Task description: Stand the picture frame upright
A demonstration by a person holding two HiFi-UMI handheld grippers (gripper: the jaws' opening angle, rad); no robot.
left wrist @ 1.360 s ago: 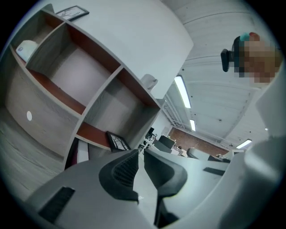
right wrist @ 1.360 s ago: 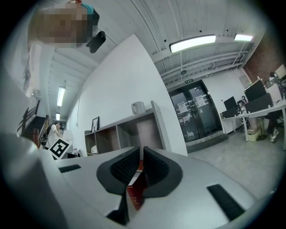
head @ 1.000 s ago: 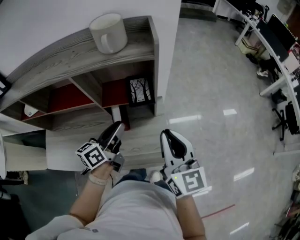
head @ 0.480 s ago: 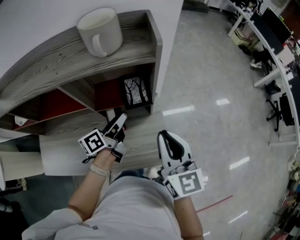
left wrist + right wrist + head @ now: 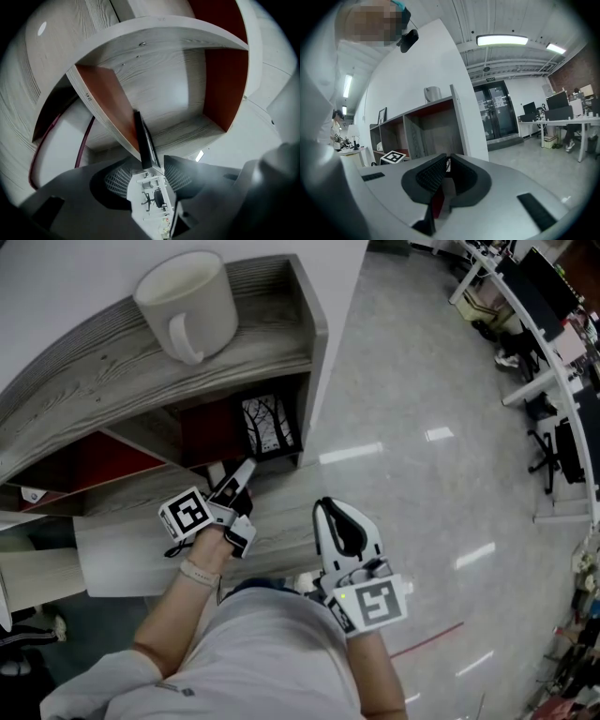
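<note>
So the picture frame [image 5: 265, 425] looks like it's already standing, in the right-end compartment of the shelf [image 5: 103, 357], below the top board where the mug [image 5: 186, 298] sits. My worry: it's thin, so if a jaw clips its edge while backing out, it probably flops over. The left gripper [image 5: 242, 474] is held level at the compartment's front edge. Its jaws have just been opening and are now wide, with the frame's edge between them untouched. The right gripper [image 5: 339, 517] hangs back near the person's body, jaws closed on nothing.
</note>
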